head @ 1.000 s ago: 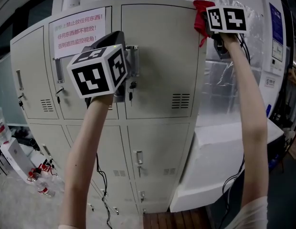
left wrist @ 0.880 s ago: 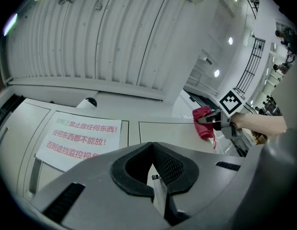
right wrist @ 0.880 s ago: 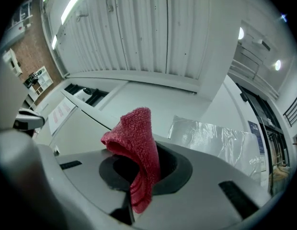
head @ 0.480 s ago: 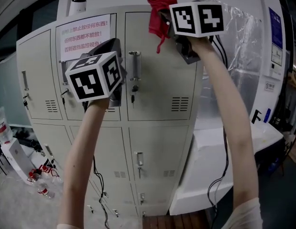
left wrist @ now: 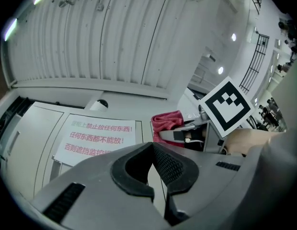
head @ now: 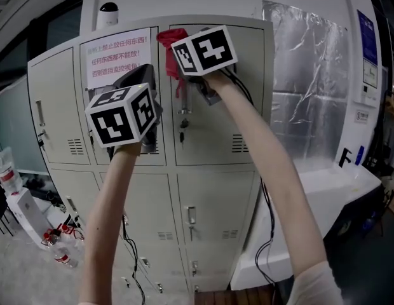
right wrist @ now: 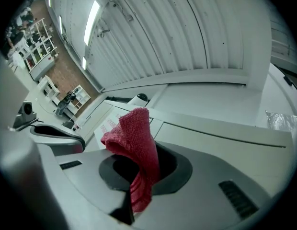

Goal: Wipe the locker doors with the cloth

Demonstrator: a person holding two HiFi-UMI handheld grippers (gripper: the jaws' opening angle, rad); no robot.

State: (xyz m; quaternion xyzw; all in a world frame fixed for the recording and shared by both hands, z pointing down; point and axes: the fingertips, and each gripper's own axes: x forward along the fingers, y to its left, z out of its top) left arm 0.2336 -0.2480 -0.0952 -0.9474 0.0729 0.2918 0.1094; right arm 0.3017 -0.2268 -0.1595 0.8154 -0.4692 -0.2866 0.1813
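The red cloth is pressed against the top left corner of a beige upper locker door. My right gripper is shut on it, and the cloth bunches up out of the closed jaws and hangs down between them. My left gripper is held up in front of the neighbouring door, just below a paper notice. It is shut with nothing in it. From the left gripper view the cloth shows to the right, beside the right gripper's marker cube.
Keys hang from the lock under the cloth. A dome camera sits on top of the lockers. A white block and a foil sheet are to the right. Bottles stand on the floor at the left. Cables dangle by the lower doors.
My right gripper has carried the cloth leftward along the top of the door, from its right corner to its left corner. The left gripper has hardly moved.
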